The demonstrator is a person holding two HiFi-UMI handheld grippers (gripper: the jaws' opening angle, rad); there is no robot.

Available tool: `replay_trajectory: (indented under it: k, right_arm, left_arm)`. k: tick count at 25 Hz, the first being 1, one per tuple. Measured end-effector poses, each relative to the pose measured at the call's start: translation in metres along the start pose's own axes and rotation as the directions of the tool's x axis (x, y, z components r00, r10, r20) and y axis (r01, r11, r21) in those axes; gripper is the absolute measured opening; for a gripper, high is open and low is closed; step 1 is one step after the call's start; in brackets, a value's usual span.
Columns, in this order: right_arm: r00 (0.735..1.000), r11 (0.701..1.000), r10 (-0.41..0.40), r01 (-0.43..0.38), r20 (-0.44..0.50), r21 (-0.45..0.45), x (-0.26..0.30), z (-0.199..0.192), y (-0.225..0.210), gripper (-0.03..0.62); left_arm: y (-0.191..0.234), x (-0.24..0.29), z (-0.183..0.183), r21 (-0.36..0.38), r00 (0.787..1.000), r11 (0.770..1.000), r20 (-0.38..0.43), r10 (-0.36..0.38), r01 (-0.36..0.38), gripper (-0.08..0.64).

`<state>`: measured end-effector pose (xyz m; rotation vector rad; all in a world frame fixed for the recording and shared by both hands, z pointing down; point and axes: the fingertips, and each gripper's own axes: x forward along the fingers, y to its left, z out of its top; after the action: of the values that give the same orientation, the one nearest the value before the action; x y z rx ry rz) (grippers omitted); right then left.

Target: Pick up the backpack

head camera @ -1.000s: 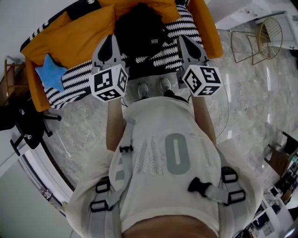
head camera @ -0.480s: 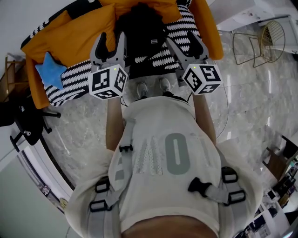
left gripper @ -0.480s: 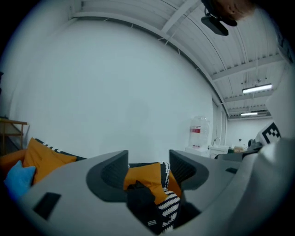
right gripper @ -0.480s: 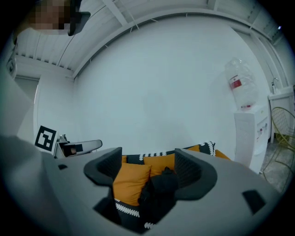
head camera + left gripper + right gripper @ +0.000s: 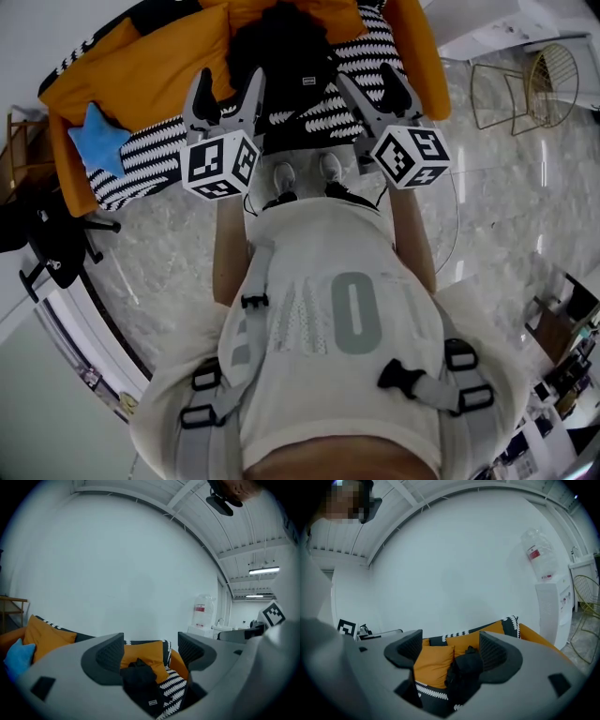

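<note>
A blue star cushion [image 5: 94,141] lies well left of the backpack [image 5: 281,56], on the same orange sofa [image 5: 150,70]. My left gripper [image 5: 226,84] hangs just short of the backpack's left side. Its jaws are spreading apart and grasp nothing; I see the backpack past the gap, untouched. The backpack is black and sits upright on a black-and-white throw [image 5: 150,164], against orange cushions. My right gripper [image 5: 367,80] hangs just short of the backpack's right side, jaws likewise opening, released and empty. A wire chair [image 5: 525,84] stands well right of the backpack.
</note>
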<state>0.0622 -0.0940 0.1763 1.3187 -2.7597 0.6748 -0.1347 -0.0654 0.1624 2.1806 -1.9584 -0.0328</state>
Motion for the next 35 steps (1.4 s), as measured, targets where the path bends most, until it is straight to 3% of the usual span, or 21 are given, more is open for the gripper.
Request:
replay_trajectory:
  k: [3,7,9,14,20,28,35]
  right_arm:
    - [1.0,1.0,0.004,-0.004,-0.01,0.016,0.009,-0.003,-0.003,0.368]
    - [0.999,1.0,0.013,-0.012,-0.034,0.026,0.028,-0.008,-0.012,0.368]
    - [0.998,0.999,0.017,-0.015,-0.055,0.03,0.041,-0.017,-0.018,0.368]
    - [0.992,0.998,0.023,-0.015,-0.125,0.061,0.085,-0.06,-0.047,0.368]
    - [0.984,0.997,0.043,-0.031,-0.174,0.067,0.154,-0.132,-0.094,0.368]
    - [0.955,0.996,0.037,-0.012,-0.293,0.086,0.214,-0.247,-0.157,0.38]
    - [0.912,0.991,0.013,0.042,-0.409,0.125,0.235,-0.335,-0.209,0.383]
  left_arm:
    - [0.007,0.003,-0.008,-0.015,1.0,1.0,-0.019,0.015,-0.016,0.342]
    - [0.022,0.017,-0.014,-0.1,1.0,0.995,-0.009,0.022,-0.023,0.342]
    - [0.03,0.029,-0.025,-0.072,0.999,0.997,-0.028,0.018,-0.02,0.342]
    - [0.06,0.069,-0.097,-0.03,0.991,0.999,-0.133,0.014,-0.018,0.342]
    - [0.109,0.114,-0.206,0.002,0.967,0.998,-0.247,0.059,-0.061,0.342]
    - [0.152,0.152,-0.335,-0.017,0.917,0.989,-0.378,0.129,-0.146,0.357]
    - [0.178,0.165,-0.446,-0.057,0.83,0.966,-0.526,0.185,-0.251,0.367]
